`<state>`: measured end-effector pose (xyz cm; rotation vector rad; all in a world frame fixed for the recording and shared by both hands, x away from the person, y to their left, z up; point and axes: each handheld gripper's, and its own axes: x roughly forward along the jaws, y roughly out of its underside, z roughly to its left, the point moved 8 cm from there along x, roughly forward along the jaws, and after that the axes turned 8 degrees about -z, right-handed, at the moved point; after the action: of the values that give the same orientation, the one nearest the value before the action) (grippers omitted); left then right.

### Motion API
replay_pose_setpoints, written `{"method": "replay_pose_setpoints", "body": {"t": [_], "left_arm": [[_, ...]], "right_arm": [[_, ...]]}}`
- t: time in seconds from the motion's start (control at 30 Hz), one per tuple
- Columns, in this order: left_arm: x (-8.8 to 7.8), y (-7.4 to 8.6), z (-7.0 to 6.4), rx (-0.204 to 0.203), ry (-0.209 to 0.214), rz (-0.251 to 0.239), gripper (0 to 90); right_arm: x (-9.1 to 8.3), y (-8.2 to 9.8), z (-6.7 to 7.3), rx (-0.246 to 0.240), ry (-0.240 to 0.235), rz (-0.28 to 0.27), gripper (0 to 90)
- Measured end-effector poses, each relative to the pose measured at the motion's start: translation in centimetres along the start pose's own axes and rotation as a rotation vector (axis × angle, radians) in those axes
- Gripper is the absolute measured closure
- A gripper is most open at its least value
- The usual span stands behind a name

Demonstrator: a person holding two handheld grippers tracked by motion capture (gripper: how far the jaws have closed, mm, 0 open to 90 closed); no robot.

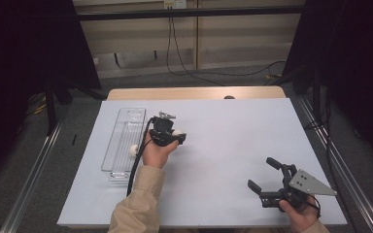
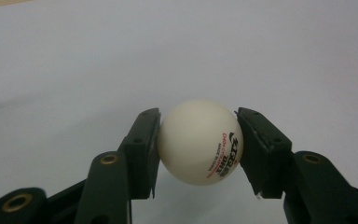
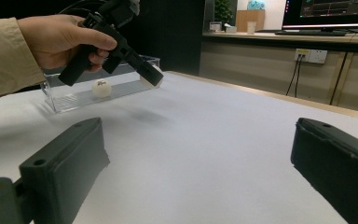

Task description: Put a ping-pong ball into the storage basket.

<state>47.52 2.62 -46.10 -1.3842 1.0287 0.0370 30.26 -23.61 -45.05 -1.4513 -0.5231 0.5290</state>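
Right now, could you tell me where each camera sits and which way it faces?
High view: above the person's side, looking down on the table; both forearms, left gripper, right gripper.
Left gripper view: along its jaws, clamping a ball.
Right gripper view: along its open jaws toward the clear tray holding a second ball.
Shared: high and right gripper views show the left gripper and tray.
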Motion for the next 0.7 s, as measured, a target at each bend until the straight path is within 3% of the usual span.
{"method": "replay_pose_setpoints", "body": {"t": [0.7], "left_arm": [[-1.1,-0.2,0.6,0.0,-0.003,0.004,51.1]], "right_arm": [[0.0,0.0,-0.1,-0.002,0.005,0.001,2.6]]}}
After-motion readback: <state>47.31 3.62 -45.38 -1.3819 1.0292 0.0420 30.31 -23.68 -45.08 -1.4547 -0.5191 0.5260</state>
